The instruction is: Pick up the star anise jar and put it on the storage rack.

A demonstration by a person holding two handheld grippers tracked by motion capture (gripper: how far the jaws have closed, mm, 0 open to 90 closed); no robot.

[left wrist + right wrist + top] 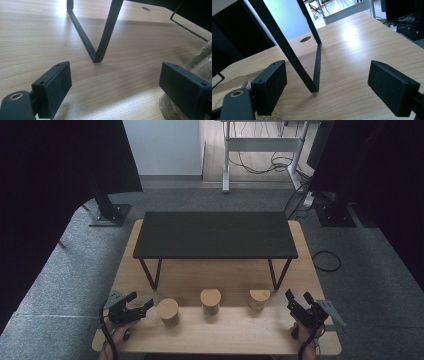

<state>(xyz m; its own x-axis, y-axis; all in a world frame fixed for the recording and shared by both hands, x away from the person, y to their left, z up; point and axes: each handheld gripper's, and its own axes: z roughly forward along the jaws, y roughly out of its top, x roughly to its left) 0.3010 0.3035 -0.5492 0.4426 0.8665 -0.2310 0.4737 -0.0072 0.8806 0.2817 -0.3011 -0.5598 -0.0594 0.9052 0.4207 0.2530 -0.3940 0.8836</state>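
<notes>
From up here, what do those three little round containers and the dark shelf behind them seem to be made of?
The three jars have pale, matt lids, probably wood or bamboo; the left gripper view shows a clear, shiny wall, glass or plastic. The shelf has a flat matt black top and thin black legs bent from flat strip, likely painted metal. The table shows light wood grain.

Left gripper (142, 301) low at near left, fingers spread wide, right gripper (298, 296) likewise at near right

From above my side, the high view looks forward and down over the whole wooden table (150, 340), while my two gripper views sit low and close to it, each facing a leg of the black shelf (215, 234).
</notes>
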